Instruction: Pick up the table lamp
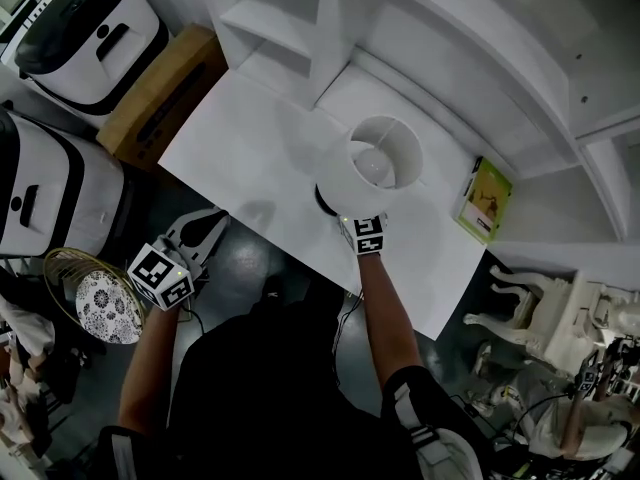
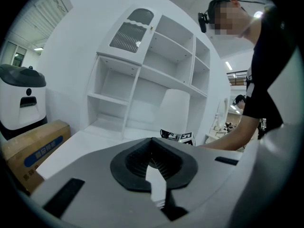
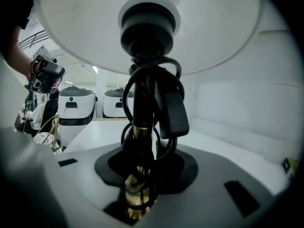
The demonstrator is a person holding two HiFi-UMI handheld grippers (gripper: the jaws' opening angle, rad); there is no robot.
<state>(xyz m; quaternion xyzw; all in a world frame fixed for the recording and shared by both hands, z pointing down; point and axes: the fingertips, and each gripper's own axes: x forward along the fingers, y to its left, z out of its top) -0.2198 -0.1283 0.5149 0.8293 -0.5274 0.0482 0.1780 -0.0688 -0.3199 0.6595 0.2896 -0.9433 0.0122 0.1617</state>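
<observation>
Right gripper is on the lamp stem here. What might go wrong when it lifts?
1. The right gripper is closed low on the thin brass stem of the table lamp, with the wide shade above: the lamp may tip in the jaws.
2. The black cord is wound round the stem where the jaws close, so the grip may slip on it.
3. The white shelf unit stands close behind; the shade may bump it.

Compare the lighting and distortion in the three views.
Head view: dim overall, only the white table and table lamp stand out. Left gripper view: bright, fisheye bends the shelf unit. Right gripper view: the lamp's stem is dark against its pale shade.
</observation>
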